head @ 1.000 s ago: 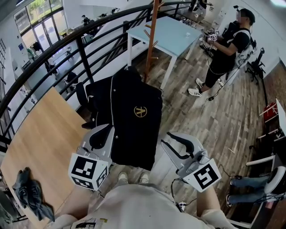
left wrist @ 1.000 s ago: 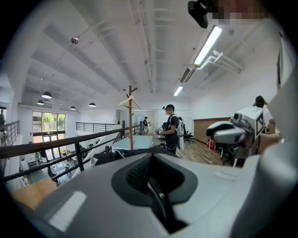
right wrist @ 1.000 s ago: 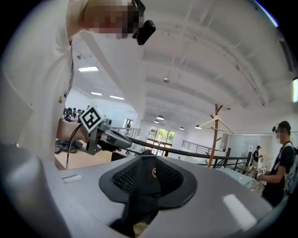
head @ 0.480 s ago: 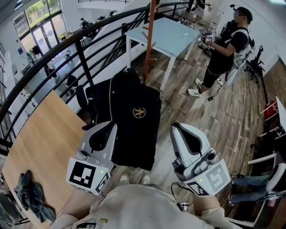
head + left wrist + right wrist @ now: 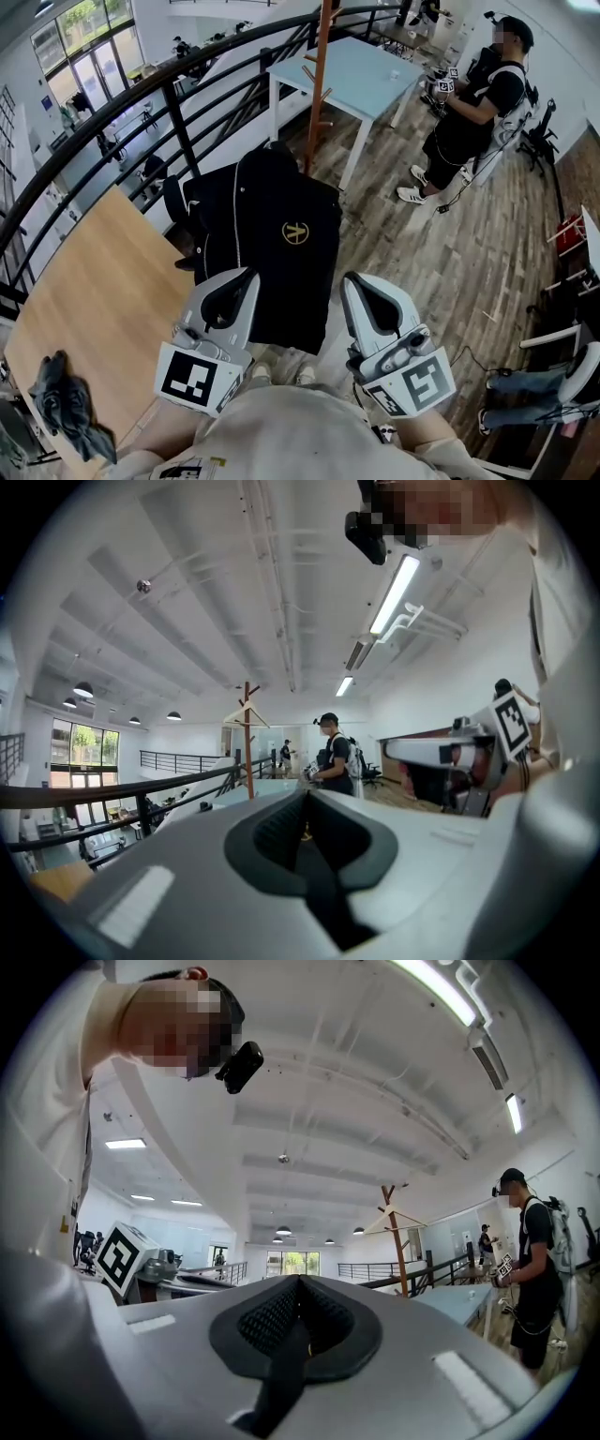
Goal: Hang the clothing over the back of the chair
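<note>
Black jacket (image 5: 281,253) is draped over the back of the dark chair (image 5: 174,199), gold emblem (image 5: 294,232) facing us, hem hanging down toward the floor. In the head view the left gripper (image 5: 239,281) overlaps the jacket's lower left edge and the right gripper (image 5: 361,286) sits just off its lower right. We can't tell from there whether either touches the cloth. Left gripper view: jaws closed together, pads meeting, empty. Right gripper view: same, jaws fully together and empty. Both point roughly level out into the room, marker cubes (image 5: 199,380) toward our chest. Left of the chair is a light wooden table (image 5: 94,300) with a dark crumpled cloth (image 5: 61,403) near its close corner. A black railing (image 5: 169,84) curves behind the chair. Beyond the jacket stands a wooden coat stand (image 5: 319,84), next to a pale blue table (image 5: 361,70). A person in black (image 5: 469,112) stands on the wood floor (image 5: 450,262) at far right, well apart from us.
</note>
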### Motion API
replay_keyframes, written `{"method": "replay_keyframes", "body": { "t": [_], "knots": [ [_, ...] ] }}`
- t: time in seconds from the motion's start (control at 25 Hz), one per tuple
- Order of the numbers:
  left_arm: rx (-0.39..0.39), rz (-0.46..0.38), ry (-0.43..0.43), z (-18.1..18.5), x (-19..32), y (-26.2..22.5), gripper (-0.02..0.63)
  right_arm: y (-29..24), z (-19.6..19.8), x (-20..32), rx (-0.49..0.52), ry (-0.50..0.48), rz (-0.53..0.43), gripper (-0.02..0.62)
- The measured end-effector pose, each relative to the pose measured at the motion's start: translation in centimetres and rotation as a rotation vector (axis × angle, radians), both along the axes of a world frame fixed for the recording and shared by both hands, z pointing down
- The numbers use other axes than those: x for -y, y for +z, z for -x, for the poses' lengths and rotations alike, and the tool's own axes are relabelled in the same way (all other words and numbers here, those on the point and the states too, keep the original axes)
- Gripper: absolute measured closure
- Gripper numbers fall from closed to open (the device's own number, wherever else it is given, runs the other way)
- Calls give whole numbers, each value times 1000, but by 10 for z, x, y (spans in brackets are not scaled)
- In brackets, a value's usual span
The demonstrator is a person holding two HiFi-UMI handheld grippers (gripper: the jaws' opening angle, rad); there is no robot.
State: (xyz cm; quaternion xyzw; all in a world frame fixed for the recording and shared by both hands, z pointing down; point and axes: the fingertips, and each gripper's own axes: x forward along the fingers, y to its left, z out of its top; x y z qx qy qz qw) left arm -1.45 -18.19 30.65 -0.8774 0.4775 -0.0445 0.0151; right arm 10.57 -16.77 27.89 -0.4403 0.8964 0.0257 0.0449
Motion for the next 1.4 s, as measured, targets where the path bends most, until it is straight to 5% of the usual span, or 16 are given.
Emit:
{"method": "replay_keyframes", "body": {
  "t": [0.6, 1.4],
  "knots": [
    [6, 48, -26, 3, -5, 30, 601, 51, 21, 4, -29, -31, 110, 595],
    [16, 64, -47, 10, -1, 29, 601, 38, 39, 8, -11, -110, 80, 595]
  ]
}}
